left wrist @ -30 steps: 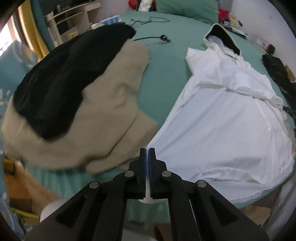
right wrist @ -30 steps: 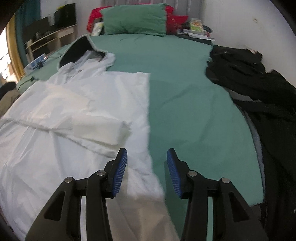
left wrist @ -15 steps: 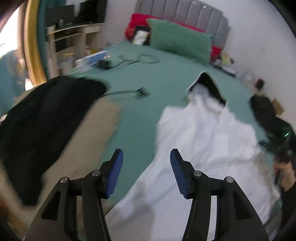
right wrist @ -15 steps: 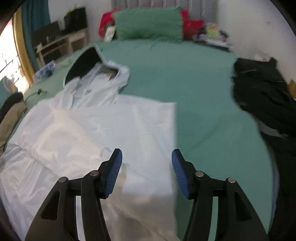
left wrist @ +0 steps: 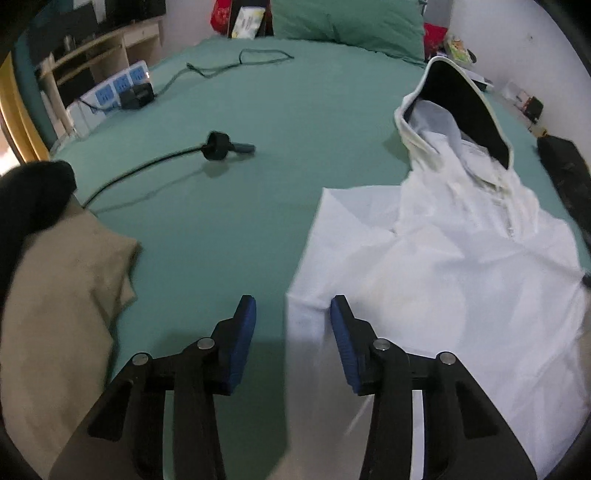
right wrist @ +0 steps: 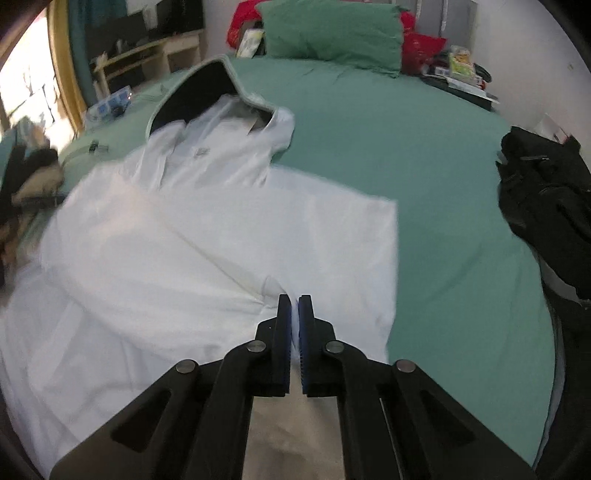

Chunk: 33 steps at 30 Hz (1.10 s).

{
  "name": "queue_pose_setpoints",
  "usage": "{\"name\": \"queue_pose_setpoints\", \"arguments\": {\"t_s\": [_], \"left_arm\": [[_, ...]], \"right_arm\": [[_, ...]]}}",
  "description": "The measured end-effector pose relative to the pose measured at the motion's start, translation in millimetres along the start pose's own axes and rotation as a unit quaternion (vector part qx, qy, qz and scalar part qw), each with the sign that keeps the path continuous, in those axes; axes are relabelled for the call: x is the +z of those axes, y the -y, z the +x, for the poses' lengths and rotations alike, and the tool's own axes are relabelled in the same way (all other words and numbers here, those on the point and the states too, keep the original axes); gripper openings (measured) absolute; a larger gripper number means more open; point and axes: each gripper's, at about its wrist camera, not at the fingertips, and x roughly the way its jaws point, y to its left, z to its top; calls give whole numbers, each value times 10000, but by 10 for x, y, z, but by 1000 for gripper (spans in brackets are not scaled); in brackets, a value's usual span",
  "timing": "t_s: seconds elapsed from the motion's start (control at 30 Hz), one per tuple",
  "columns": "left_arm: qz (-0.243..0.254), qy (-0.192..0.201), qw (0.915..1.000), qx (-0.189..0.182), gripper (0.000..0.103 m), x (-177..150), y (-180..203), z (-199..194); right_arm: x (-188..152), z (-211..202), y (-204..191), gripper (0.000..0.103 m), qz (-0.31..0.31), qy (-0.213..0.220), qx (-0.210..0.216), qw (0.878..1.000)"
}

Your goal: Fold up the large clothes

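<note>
The right gripper (right wrist: pixel 294 310) is closing tight, its blue pads nearly meeting on a raised fold of the white hooded cotton garment (right wrist: pixel 229 240) right at its tips; the pinch looks made for lifting that layer, though whether cloth is truly caught between the pads is hard to tell. The gripper is pointing steeply downward over the near hem. Ahead of it the garment is lying spread across the green-sheeted bed (right wrist: pixel 424 155), its body flat, its black-lined hood (right wrist: pixel 199 92) reaching toward the green pillow (right wrist: pixel 332 33) at the far end. Off to its right, well apart, a heap of black clothing (right wrist: pixel 546 199) is waiting.

The left gripper (left wrist: pixel 291 314) is standing half open, jaws having just been narrowing, and is gripping nothing. It is straddling the garment's left edge (left wrist: pixel 299 295): one pad is hovering over bare sheet, the other over white fabric, as if lining up to seize that side for a fold. It too is tilting sharply down. To its left a beige and black garment (left wrist: pixel 59 295) is lying bunched near the bed's edge. Farther ahead a black cable with a round plug (left wrist: pixel 218 146) is trailing across the sheet.
</note>
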Motion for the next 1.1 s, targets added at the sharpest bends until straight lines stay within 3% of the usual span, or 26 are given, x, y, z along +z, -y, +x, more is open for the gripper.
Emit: {"name": "queue_pose_setpoints", "arguments": {"t_s": [0.2,0.27,0.33,0.37,0.43,0.5,0.53,0.6,0.73,0.9,0.93,0.97,1.0,1.03,1.1], "left_arm": [[252,246,9991,236,45,64,-99,-62],[192,445,9988,11,45,96,-185,-168],[149,620,9978,-187,45,142,-258,-243],[138,734,9968,-272,45,161,-291,-291],[-23,848,9961,-258,45,215,-332,-342],[-327,706,9961,-423,45,296,-361,-330],[-371,671,9952,-608,45,329,-360,-321],[-188,715,9957,-558,45,355,-324,-323],[188,989,9949,5,45,383,-331,-333],[-469,720,9963,49,45,531,-635,-158],[-427,721,9964,141,45,539,-654,-145],[-377,726,9964,243,45,551,-667,-139],[-361,730,9963,282,45,564,-684,-144],[-390,741,9962,240,45,574,-710,-161],[-461,741,9961,163,45,582,-750,-192]], "right_arm": [[1,251,131,8,393,-342,-631,9966],[-37,225,77,22,290,-288,-891,9952],[8,150,27,54,186,-147,-1167,9929],[46,108,19,62,190,-30,-1196,9926],[228,52,-55,64,146,287,-1196,9923],[489,125,-197,64,-43,376,-1224,9918],[651,194,-304,64,-213,415,-1194,9917],[945,348,-548,64,-576,581,-1129,9902],[1525,795,-1063,64,-1279,914,-1074,9817],[2004,1403,-1551,61,-1900,759,-1195,9715],[2064,1500,-1598,46,-1974,721,-1208,9702],[2114,1570,-1619,22,-1978,633,-1167,9712],[2141,1607,-1615,9,-1966,556,-1143,9722],[2154,1648,-1636,3,-1995,465,-1087,9727],[2075,1576,-1694,3,-2219,432,-975,9692]]}}
